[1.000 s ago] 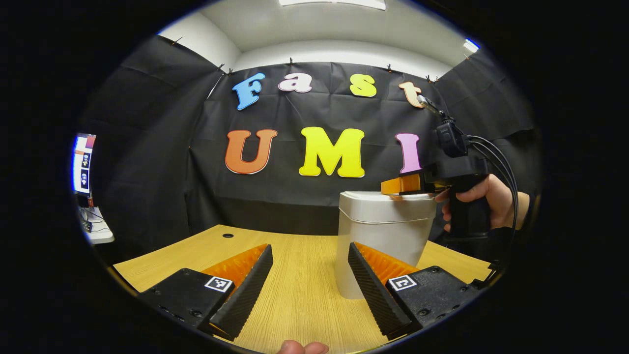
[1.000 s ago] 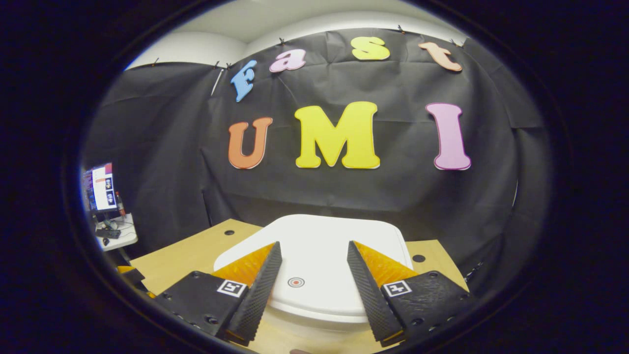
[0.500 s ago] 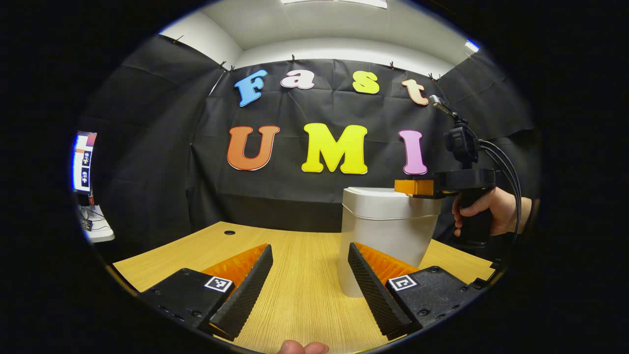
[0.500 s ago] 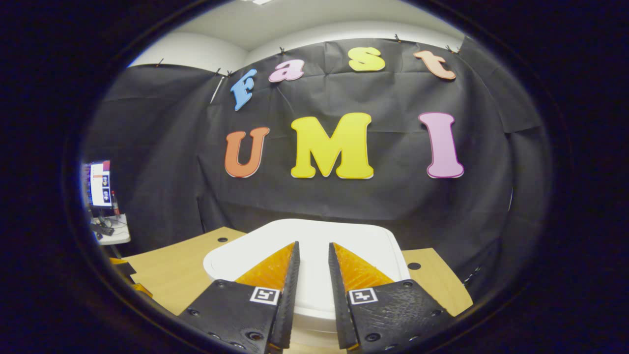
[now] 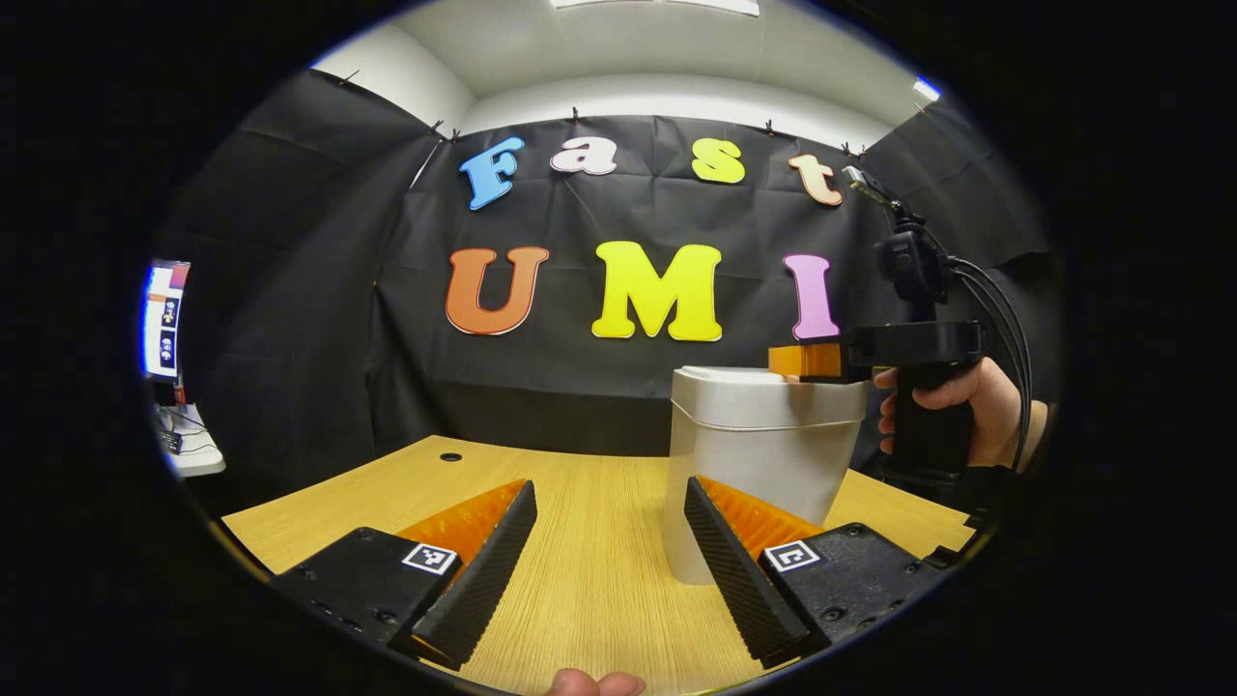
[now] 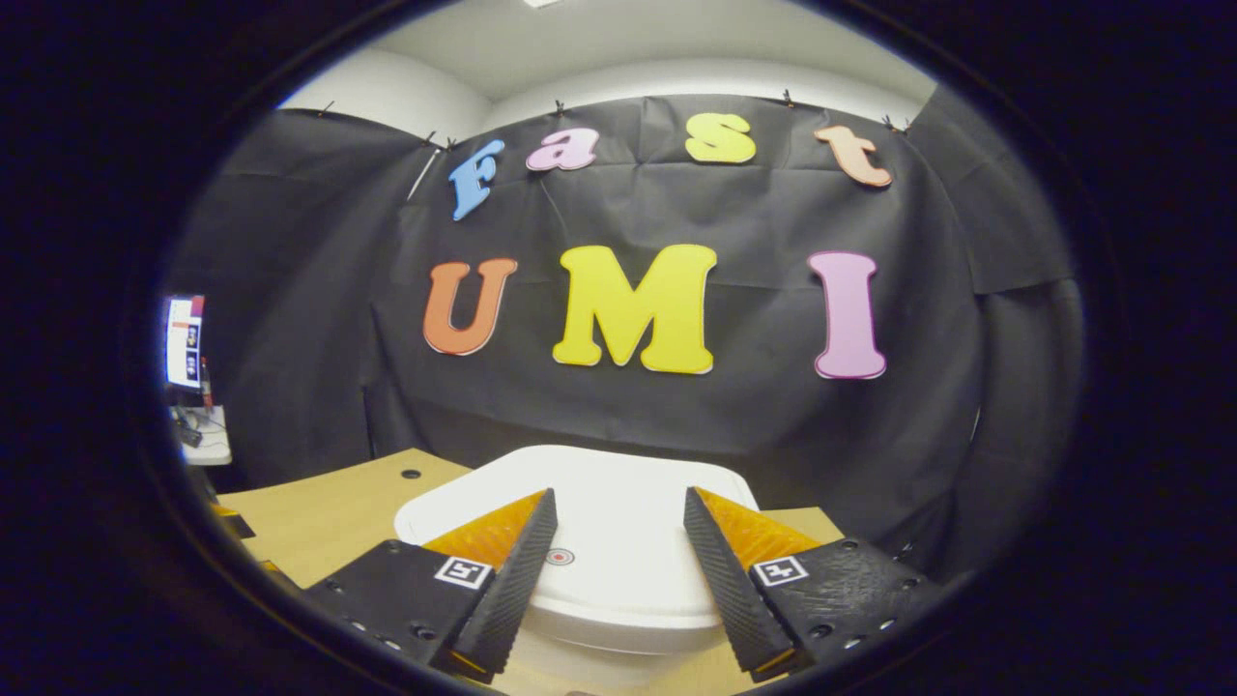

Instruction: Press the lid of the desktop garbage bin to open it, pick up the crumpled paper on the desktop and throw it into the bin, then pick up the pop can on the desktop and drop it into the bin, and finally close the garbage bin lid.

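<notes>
Left gripper [image 5: 611, 498] sits low over the wooden desk [image 5: 580, 580], fingers spread wide, nothing between them, just bare desktop in the gap. A fingertip of the person's hand [image 5: 591, 683] pokes in at the very near edge of the left gripper view.

Just past the left gripper's right finger: the white garbage bin [image 5: 759, 464], upright on the desk, right of centre. Lid [image 5: 763, 385] is down, sitting flush on the bin body.

Right gripper [image 5: 807, 360], seen from the left gripper view, is level over the right side of the lid, fingertips at or just above the lid surface; contact can't be confirmed from this angle. A hand [image 5: 952, 406] grips its handle to the right of the bin, cables [image 5: 1000, 319] running off the back.

In the right gripper view, the right gripper [image 6: 618, 527] has its fingers spread apart, holding nothing, both hovering over the near half of the lid [image 6: 618, 522]. A small red ring mark [image 6: 559, 557] on the lid shows in the gap, closer to the left finger.

Farther back: a cable hole [image 5: 450, 457] in the desk at far left, then the black cloth wall. Off to the far left, a monitor [image 5: 162, 319] on a side table [image 5: 193, 449].
</notes>
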